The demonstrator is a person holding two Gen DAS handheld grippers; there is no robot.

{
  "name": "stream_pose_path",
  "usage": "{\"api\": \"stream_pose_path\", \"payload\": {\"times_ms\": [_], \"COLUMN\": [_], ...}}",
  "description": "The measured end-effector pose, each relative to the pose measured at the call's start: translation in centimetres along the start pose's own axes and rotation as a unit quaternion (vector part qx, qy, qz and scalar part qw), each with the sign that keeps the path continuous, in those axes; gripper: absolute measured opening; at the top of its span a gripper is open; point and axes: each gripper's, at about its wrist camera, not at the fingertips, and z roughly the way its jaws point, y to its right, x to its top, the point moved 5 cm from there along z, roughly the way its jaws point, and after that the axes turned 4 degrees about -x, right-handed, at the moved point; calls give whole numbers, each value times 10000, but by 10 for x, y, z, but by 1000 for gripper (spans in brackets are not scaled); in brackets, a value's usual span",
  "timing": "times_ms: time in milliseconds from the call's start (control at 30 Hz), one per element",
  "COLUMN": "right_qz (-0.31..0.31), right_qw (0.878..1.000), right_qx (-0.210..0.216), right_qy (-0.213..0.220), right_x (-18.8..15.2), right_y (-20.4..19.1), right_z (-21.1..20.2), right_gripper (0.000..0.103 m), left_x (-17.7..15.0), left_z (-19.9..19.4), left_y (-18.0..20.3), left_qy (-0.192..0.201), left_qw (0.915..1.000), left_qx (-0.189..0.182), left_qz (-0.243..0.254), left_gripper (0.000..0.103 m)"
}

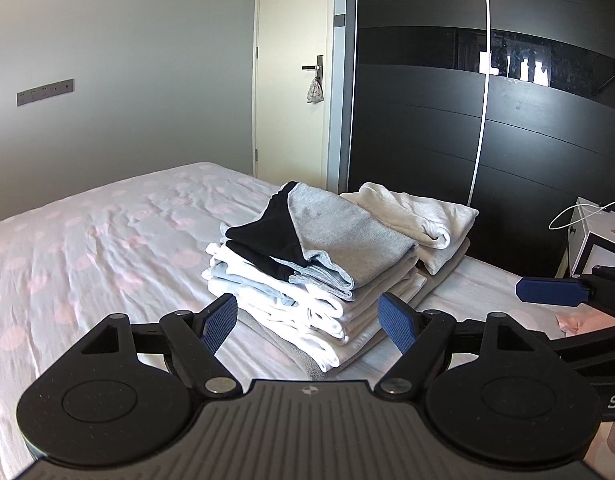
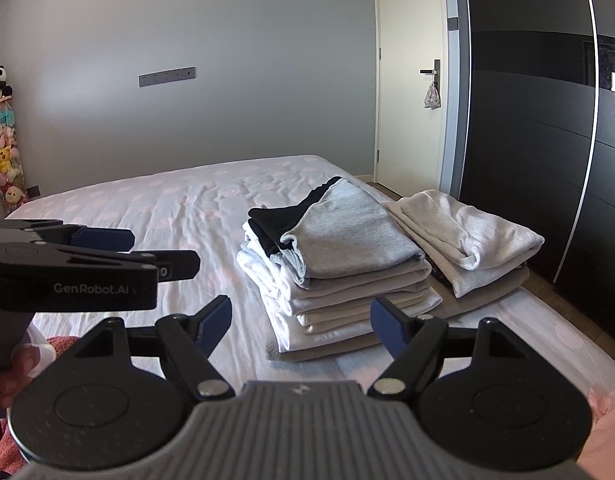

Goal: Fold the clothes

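Note:
A stack of folded clothes (image 1: 319, 264) lies on the bed, with a grey piece with black trim on top of white and pale blue ones. A second pile of cream and beige garments (image 1: 427, 216) sits just to its right. My left gripper (image 1: 307, 322) hovers open in front of the stack with nothing between its blue pads. My right gripper (image 2: 301, 322) is likewise open and empty before the same stack (image 2: 339, 260). In the right wrist view my left gripper (image 2: 163, 249) shows at the left. One of the right gripper's fingers (image 1: 547, 290) shows at the right edge of the left wrist view.
The bed (image 2: 167, 208) has a white sheet with pale pink dots. Pink cloth (image 2: 43, 348) lies at the near edge. A dark wardrobe (image 2: 539, 140) and a cream door (image 2: 407, 100) stand behind. A white box with a cable (image 1: 591, 236) is at right.

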Motion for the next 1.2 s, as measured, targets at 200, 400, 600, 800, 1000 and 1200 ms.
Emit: {"api": "stream_pose_path", "payload": {"times_ms": [200, 400, 600, 800, 1000, 1200], "right_qz": [-3, -21, -46, -60, -96, -84], "right_qw": [10000, 10000, 10000, 9999, 9999, 9999], "right_qx": [-9, 4, 20, 51, 71, 85], "right_qy": [17, 72, 77, 93, 97, 80], "right_x": [0, 0, 0, 1, 0, 0], "right_y": [-1, -2, -5, -8, -11, -11], "right_z": [-1, -3, -3, -4, -5, -4], "right_gripper": [79, 79, 79, 79, 83, 83], "left_x": [1, 2, 2, 1, 1, 0], "left_z": [-2, -1, -1, 0, 1, 2], "left_y": [1, 1, 2, 2, 1, 0], "left_qy": [54, -14, -27, -21, -37, -48], "left_qw": [10000, 10000, 10000, 10000, 9999, 9992], "left_qx": [67, 9, -8, 45, 109, 383], "left_qz": [-29, -82, -37, -53, -46, 58], "left_gripper": [77, 77, 77, 77, 77, 77]}}
